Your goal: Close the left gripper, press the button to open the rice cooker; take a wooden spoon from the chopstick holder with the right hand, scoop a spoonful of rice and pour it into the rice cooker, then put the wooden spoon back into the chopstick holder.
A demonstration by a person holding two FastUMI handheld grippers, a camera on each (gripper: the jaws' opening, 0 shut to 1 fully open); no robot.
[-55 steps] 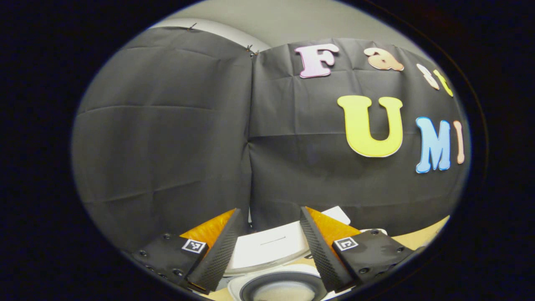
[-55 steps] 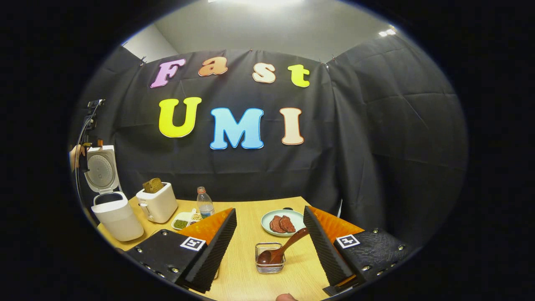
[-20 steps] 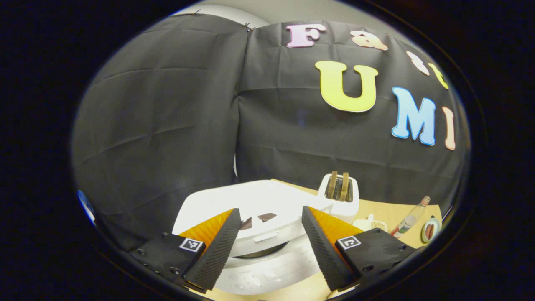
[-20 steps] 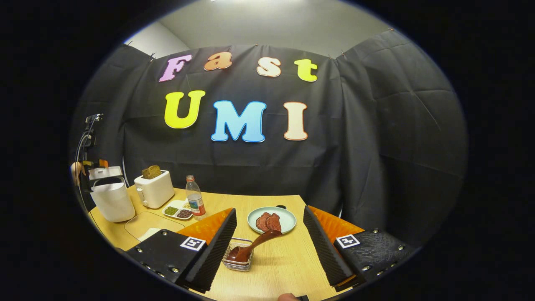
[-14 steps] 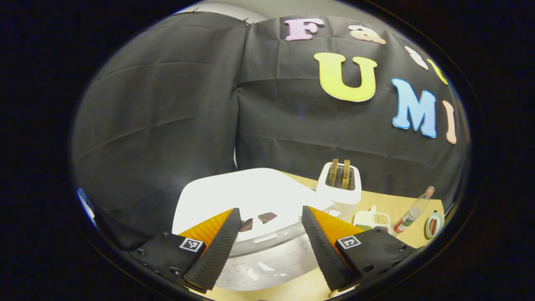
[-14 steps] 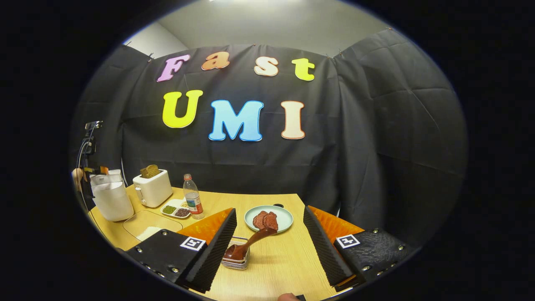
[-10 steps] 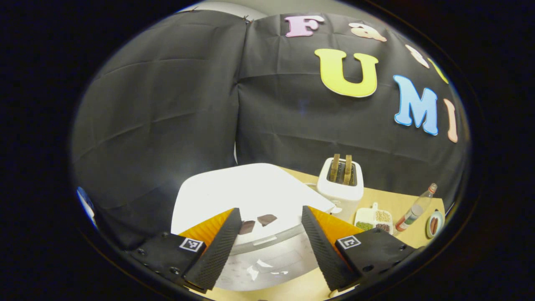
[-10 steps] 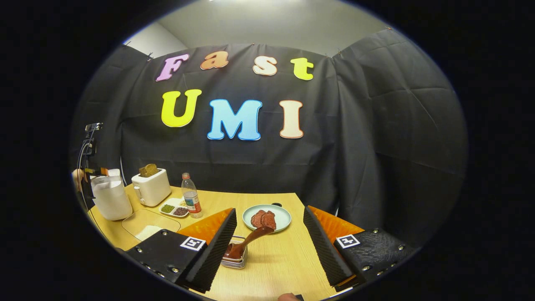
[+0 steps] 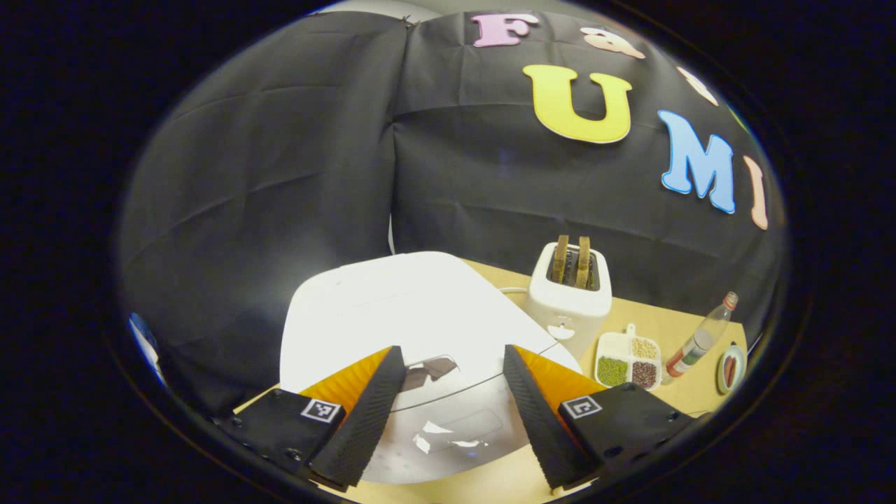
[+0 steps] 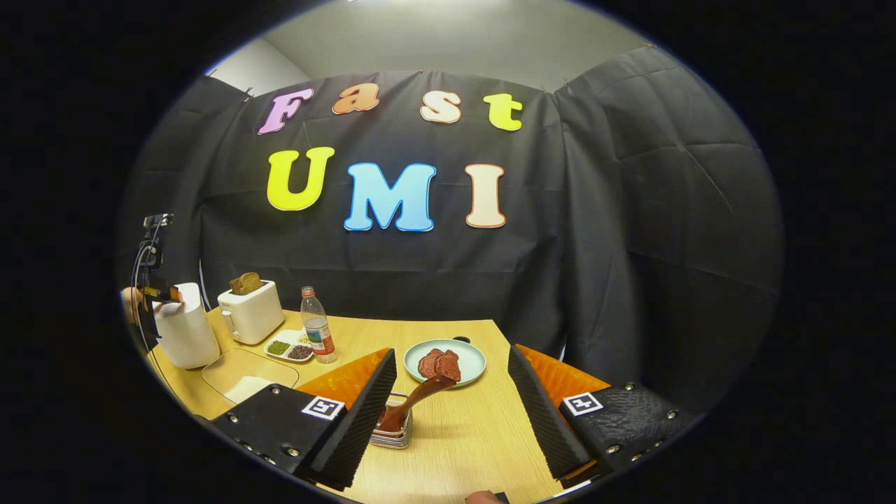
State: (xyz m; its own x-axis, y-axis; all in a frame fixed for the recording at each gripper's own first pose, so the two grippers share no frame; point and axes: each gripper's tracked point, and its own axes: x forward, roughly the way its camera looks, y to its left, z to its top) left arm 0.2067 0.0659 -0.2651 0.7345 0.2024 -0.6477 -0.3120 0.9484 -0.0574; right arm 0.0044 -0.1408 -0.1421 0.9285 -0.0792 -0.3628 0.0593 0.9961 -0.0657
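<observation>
Fingers of the left gripper [image 9: 448, 413] stand released over the closed rice cooker [image 9: 413, 329] at lower centre, while the right gripper [image 10: 451, 413], equally spread, frames the wooden spoon [image 10: 413, 399] in its chopstick holder [image 10: 395, 435].

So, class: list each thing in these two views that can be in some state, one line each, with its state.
rice cooker: lid shut
left gripper: open, above the cooker
right gripper: open, empty
wooden spoon: in the chopstick holder, leaning
toaster: two slices sticking up
bottle: upright, capped
</observation>
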